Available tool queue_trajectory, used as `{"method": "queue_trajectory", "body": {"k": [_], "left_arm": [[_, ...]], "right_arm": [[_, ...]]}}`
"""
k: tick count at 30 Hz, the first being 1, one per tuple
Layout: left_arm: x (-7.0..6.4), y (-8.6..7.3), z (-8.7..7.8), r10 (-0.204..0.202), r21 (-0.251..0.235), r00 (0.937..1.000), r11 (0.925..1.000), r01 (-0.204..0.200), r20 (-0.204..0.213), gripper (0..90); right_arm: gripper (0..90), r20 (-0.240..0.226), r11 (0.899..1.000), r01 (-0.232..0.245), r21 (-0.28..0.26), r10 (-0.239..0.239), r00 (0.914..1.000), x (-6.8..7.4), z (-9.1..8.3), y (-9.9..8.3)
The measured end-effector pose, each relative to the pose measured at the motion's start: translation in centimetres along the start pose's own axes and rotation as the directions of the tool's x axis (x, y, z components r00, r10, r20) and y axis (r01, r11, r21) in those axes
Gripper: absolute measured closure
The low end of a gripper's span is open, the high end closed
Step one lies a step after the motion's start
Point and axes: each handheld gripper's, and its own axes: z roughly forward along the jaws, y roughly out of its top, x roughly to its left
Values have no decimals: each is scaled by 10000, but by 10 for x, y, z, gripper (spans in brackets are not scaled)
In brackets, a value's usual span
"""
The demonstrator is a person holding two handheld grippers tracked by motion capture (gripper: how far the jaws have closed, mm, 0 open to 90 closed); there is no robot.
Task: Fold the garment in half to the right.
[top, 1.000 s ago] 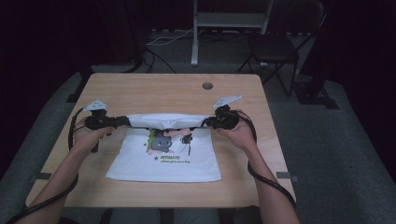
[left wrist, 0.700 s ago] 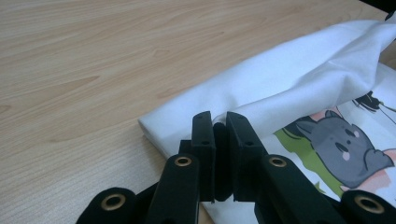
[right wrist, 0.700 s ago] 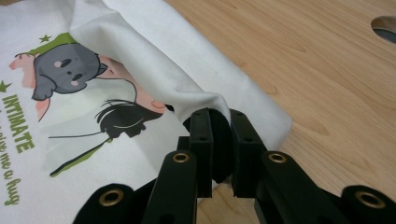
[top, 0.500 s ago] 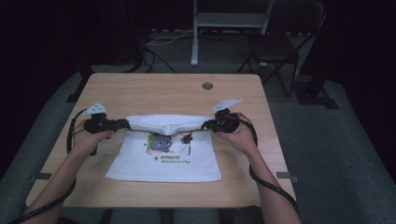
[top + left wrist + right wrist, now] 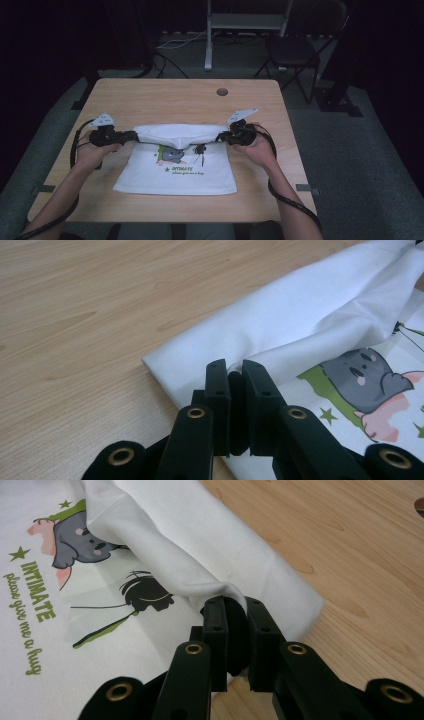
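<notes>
A white T-shirt point(image 5: 175, 170) with a grey cartoon animal and green lettering lies on the wooden table point(image 5: 180, 102). Its far part is folded over toward the person, forming a raised band point(image 5: 177, 134) between the two grippers. My left gripper point(image 5: 131, 136) is shut on the left end of that fold point(image 5: 235, 371). My right gripper point(image 5: 223, 136) is shut on the right end point(image 5: 231, 597). Both hold the cloth a little above the printed front. The print point(image 5: 370, 377) and the text point(image 5: 35, 605) show beside the jaws.
A round cable hole point(image 5: 222, 92) sits near the table's far edge. Beyond the table stand a dark chair point(image 5: 300, 50) and a metal stand point(image 5: 247, 22) on grey carpet. Bare wood lies beyond the shirt and at both sides.
Both grippers have drawn the folded band of the shirt slightly toward the person, covering a little more of the print. The grips are unchanged.
</notes>
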Motion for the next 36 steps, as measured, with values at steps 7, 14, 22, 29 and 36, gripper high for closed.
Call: {"method": "queue_trajectory", "body": {"k": [7,14,22,29,36], "left_arm": [[-1,-5,-4,0,-62,10000,10000,0,29,825],[-3,-8,-6,52,-18,9999,10000,-51,87,825],[-7,-11,-10,124,-51,9998,9999,-123,163,825],[-12,-15,-14,310,-54,9993,9995,-309,186,824],[-15,-19,-17,462,-14,9988,9989,-461,167,825]], "right_arm": [[823,-43,9999,110,-45,-111,9999,4,-2,-3],[823,-189,9998,174,42,-174,9997,9,-3,-5],[823,-276,9996,277,8,-277,9992,13,-5,-8],[823,-307,9996,289,26,-288,9991,15,-7,-11],[823,-383,9995,314,5,-314,9988,19,-7,-14]]}}
